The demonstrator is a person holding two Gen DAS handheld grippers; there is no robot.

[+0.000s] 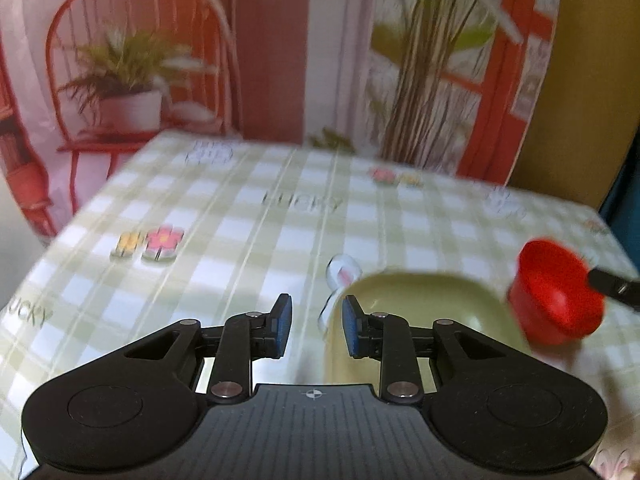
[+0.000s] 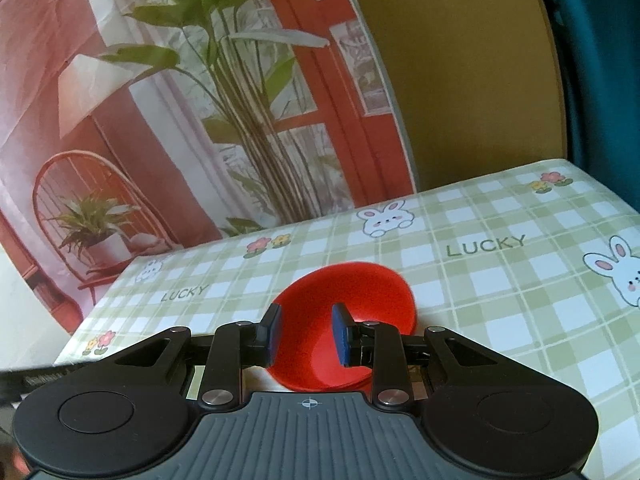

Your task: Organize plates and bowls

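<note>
A pale green plate [image 1: 424, 312] lies on the checked tablecloth, just right of and below my left gripper [image 1: 316, 328], which is open and empty above its left rim. A red bowl [image 1: 556, 292] hangs tilted to the right of the plate, with a dark finger [image 1: 612, 286] of the right gripper at its rim. In the right wrist view the red bowl [image 2: 360, 300] sits between the fingers of my right gripper [image 2: 306, 334]. The left finger is at the bowl's rim; the jaws stand apart, and a firm grip cannot be confirmed.
The table [image 2: 500, 280] has a green and white checked cloth with rabbits, flowers and "LUCKY" print. A printed backdrop [image 2: 180, 100] with chair and plants hangs behind its far edge. A yellow wall [image 2: 460, 60] and a dark teal object [image 2: 600, 60] stand at the right.
</note>
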